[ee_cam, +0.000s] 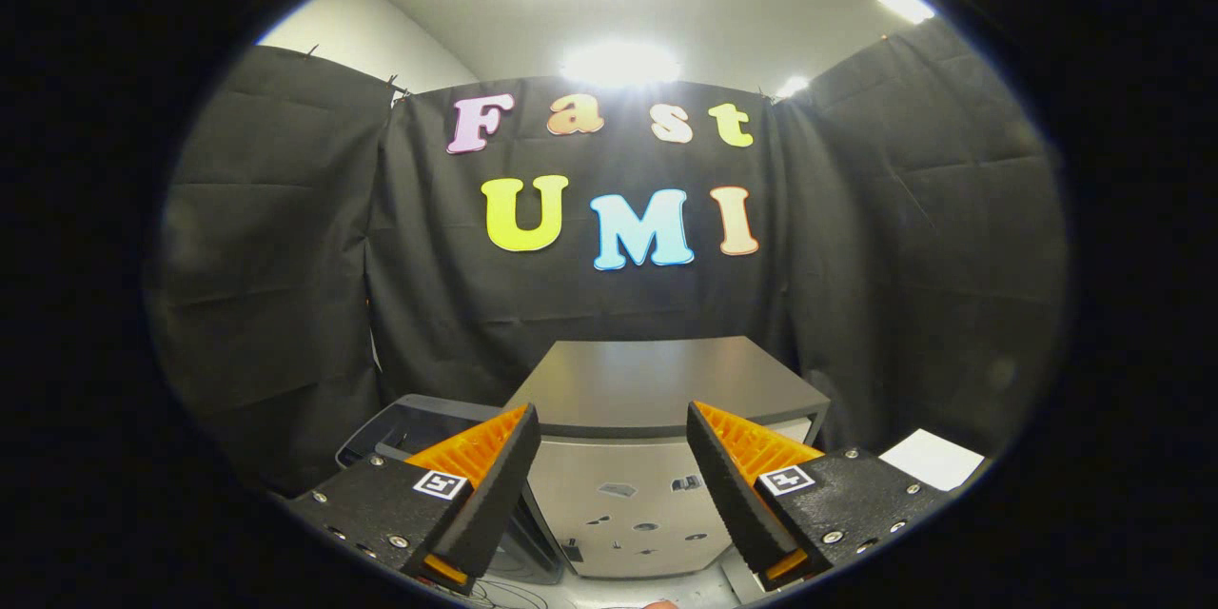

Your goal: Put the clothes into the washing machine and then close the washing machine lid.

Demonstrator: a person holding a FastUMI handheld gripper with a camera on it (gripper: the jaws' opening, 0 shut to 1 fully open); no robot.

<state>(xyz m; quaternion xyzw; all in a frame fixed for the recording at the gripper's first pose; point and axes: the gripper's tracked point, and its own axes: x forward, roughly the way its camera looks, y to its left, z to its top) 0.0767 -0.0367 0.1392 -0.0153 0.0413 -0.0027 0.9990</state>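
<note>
**Open fingers facing the washer, no garment in hand**

The gripper [614, 466] is spread wide with nothing between its ribbed, wedge-shaped fingers. Just ahead, between them, stands the washing machine [628, 504]: a boxy, hard-sided cabinet with a smooth pale front and a flat, matte grey lid [666, 381], lying closed as far as this angle lets me judge. Beside it sits a dark, rigid bin [404, 428]; its contents are hidden. I cannot make out any clothes. They would likely be light and floppy, best pinched at a bunched fold. Beyond hangs creased cloth wall.
</note>
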